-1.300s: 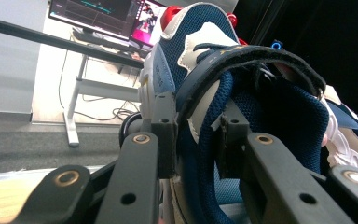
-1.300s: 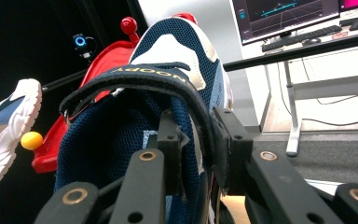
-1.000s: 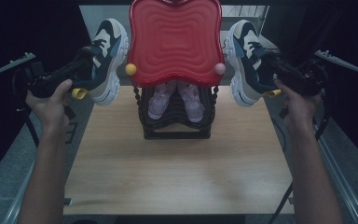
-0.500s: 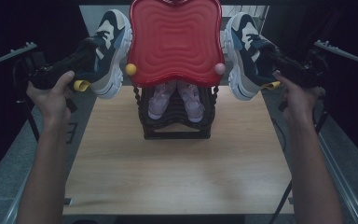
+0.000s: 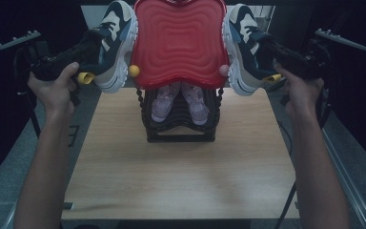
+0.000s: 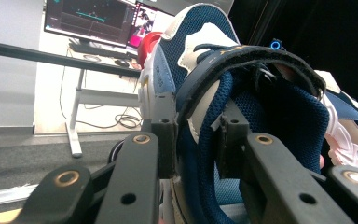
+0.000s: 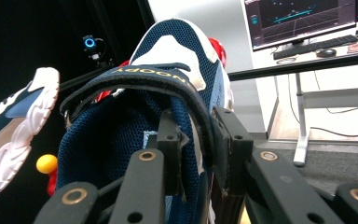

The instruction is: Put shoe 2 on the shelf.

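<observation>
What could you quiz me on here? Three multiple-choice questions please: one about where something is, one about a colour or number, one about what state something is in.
1. Where is the pair of small pink shoes?
A. On the black rack, under the red top
B. On the bare table in front
C. In the left gripper

2. What colour are the two balls at the red top's lower corners?
A. Both blue
B. One yellow, one pink
C. Both black

3. What state is the right gripper in?
A. Open and empty
B. Lying on the table
C. Shut on the right sneaker

Answers: 1 A, the pink shoes sit on a rack shelf beneath the red top. 2 B, the high view shows both colours. 3 C, its jaws pinch the sneaker's collar.
</observation>
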